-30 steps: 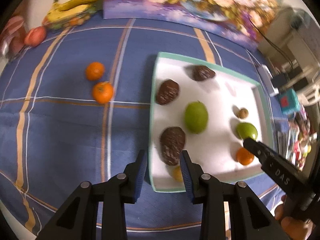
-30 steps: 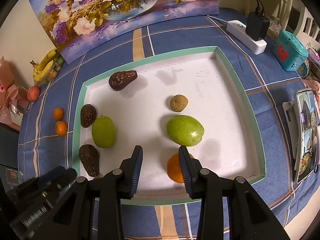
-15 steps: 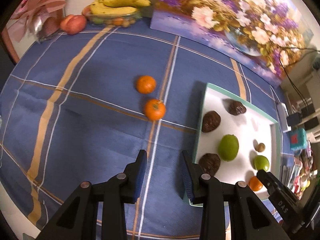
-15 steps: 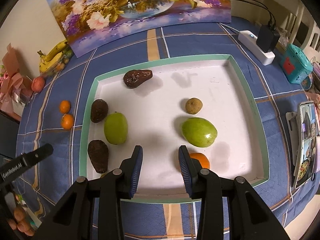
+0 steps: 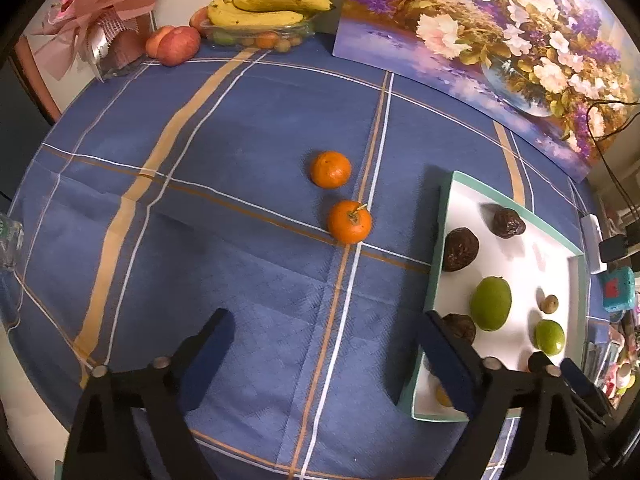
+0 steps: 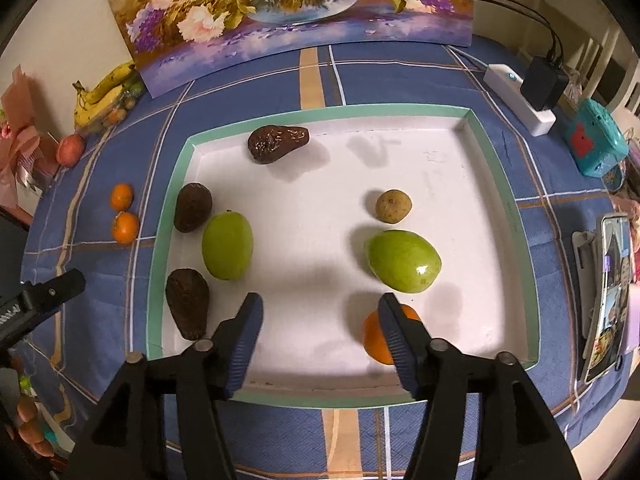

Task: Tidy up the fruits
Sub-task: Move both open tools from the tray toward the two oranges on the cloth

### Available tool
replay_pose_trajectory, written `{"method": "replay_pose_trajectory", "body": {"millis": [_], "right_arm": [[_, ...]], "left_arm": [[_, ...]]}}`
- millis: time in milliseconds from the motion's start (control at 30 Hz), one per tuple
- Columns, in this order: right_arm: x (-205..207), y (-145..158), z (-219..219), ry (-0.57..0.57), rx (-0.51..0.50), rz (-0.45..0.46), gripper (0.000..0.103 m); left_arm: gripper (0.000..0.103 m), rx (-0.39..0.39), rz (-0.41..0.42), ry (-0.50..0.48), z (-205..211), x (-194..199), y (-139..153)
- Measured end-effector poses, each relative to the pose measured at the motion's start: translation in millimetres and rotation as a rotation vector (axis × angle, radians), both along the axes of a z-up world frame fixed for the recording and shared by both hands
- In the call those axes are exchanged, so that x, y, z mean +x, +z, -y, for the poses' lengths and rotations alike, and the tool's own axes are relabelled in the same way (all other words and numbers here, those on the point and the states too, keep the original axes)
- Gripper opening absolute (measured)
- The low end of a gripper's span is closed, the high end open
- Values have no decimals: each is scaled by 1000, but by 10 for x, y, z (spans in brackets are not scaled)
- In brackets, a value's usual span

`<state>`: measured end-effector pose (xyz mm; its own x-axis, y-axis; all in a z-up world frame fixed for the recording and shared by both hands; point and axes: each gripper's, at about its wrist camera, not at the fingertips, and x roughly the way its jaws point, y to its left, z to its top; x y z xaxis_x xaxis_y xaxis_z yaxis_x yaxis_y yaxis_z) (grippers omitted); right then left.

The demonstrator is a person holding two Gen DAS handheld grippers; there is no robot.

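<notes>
A blue plaid tablecloth (image 5: 240, 184) covers the table, with a flower painting (image 6: 288, 12) propped at the back. The left gripper (image 5: 324, 344), whose jaws have just been opening, hangs wide and empty over bare cloth, two tangerines (image 5: 349, 221) beyond it. The right gripper (image 6: 320, 320), jaws likewise just opening with nothing between them, hangs over the white tray (image 6: 420, 152) holding avocados (image 6: 193, 207), green mangoes (image 6: 404, 261) and an orange (image 6: 374, 340) beside its right finger.

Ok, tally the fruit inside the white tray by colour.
Dark brown: 3
Green: 2
Orange: 1
Tan: 1
Yellow, partly hidden: 1
Total: 8
</notes>
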<state>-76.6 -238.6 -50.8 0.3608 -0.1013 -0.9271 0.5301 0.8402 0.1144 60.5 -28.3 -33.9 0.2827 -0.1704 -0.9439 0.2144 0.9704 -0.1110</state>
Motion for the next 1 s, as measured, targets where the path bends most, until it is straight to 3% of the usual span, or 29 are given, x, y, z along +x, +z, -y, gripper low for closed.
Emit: {"method": "replay_pose_trajectory", "body": {"millis": [67,200,300,533,1000], "right_arm": [[3,3,-8,-2,-14,5,84],[6,10,1,-19,-31,22,86],[32,11,-11,-24,-59,23,95],[108,65,-2,-44,-43,90,95],[397,154,-76,16,-100,172,95]], "left_arm": [[102,9,7,3,-8,11,0],[103,22,12,6,-19,42,-7],[103,35,18,6,-15,71,-6],[103,60,38,15,-23,190,19],[103,107,74,17,39,440,66]]}}
